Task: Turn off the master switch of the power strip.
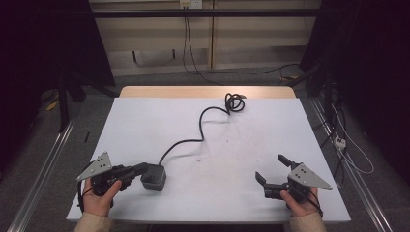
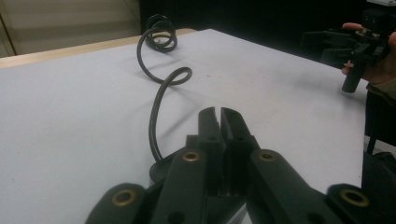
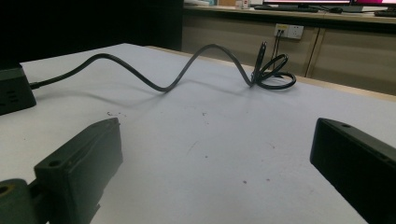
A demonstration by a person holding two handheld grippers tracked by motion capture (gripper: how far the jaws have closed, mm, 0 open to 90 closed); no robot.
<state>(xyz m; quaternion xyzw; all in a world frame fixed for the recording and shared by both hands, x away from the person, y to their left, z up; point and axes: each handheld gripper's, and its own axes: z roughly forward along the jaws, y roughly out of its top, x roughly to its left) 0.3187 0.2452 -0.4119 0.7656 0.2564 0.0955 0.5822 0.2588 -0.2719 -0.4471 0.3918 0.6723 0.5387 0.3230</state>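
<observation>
Black adapter block [image 1: 153, 177] with a black cable [image 1: 203, 126], lying on the white tabletop [image 1: 145, 125]. Block was squat, roughly cubic, dark and matte, with rounded corners. Cable left its far side, ran toward 1 o'clock across the table in loose waves, and ended in a small tangled coil [image 1: 235, 102] near the far edge at about 12 o'clock. In the right gripper view the cable arched clear of the surface in one hump [image 3: 210, 51] before the coil.

Block sat at the near-left part of the table, about 7 o'clock from table centre. Left gripper [image 1: 143, 168] lay just at 9 o'clock of the block, tips touching or nearly touching its left face; contact could not be judged from above. Left gripper view showed its jaws drawn together, only a hairline slit between them, nothing pinched there, block's edge half hidden beneath them.

Right gripper [image 1: 271, 168] was held at about 5 o'clock of the table, well apart from the block, jaws spread wide, holding nothing. Right gripper view had the block at the far left edge [image 3: 14, 91].
</observation>
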